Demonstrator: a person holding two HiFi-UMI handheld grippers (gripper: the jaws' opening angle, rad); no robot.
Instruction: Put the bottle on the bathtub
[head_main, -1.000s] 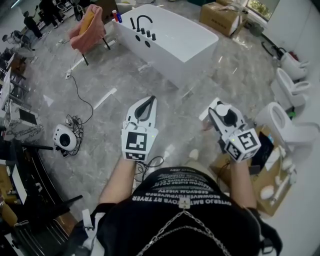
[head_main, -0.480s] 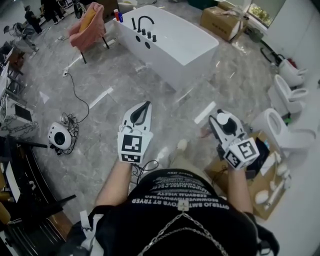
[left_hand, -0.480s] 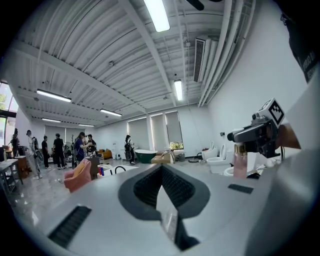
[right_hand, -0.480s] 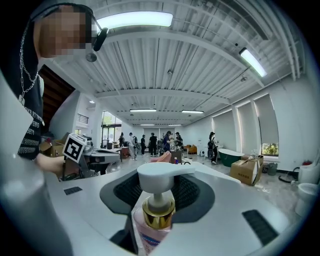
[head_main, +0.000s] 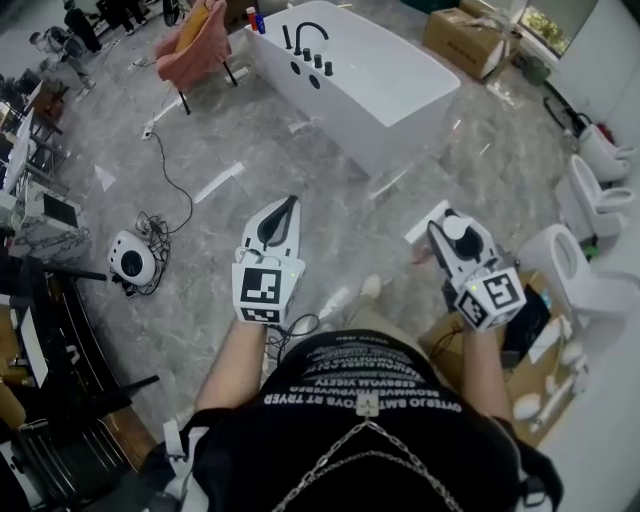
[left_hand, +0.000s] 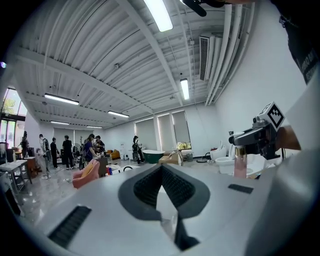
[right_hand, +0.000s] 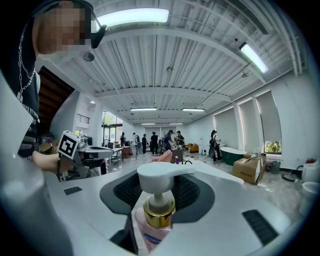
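Two claws: I hold one in each hand, both raised in front of me over the grey floor (head_main: 300, 160).
Left claw (left_hand: 161, 169): jaws together with the tips touching, nothing between them.
Right claw (right_hand: 159, 186): jaws closed on the bottle (right_hand: 151, 234), one on each side.
Bottle: pink body, gold collar (right_hand: 158, 211), white pump (right_hand: 164, 174) on top; it stands upright in my right claw.
Bottle's place: in the air at my right, held in the claw, not on the bathtub.
Bathtub (head_main: 405, 85): white, ahead of me across the floor, well apart from both claws.
Faucet (head_main: 308, 32): black, at the tub's far left end, with dark knobs beside it.
Chair (head_main: 205, 40): draped in pink cloth, just left of the tub.
Toilets (head_main: 578, 262): white, in a row at my right.
Box (head_main: 520, 345): cardboard, open, on the floor near my right claw.
Cable (head_main: 170, 190): black, running across the floor at my left to a small white round device (head_main: 130, 262).
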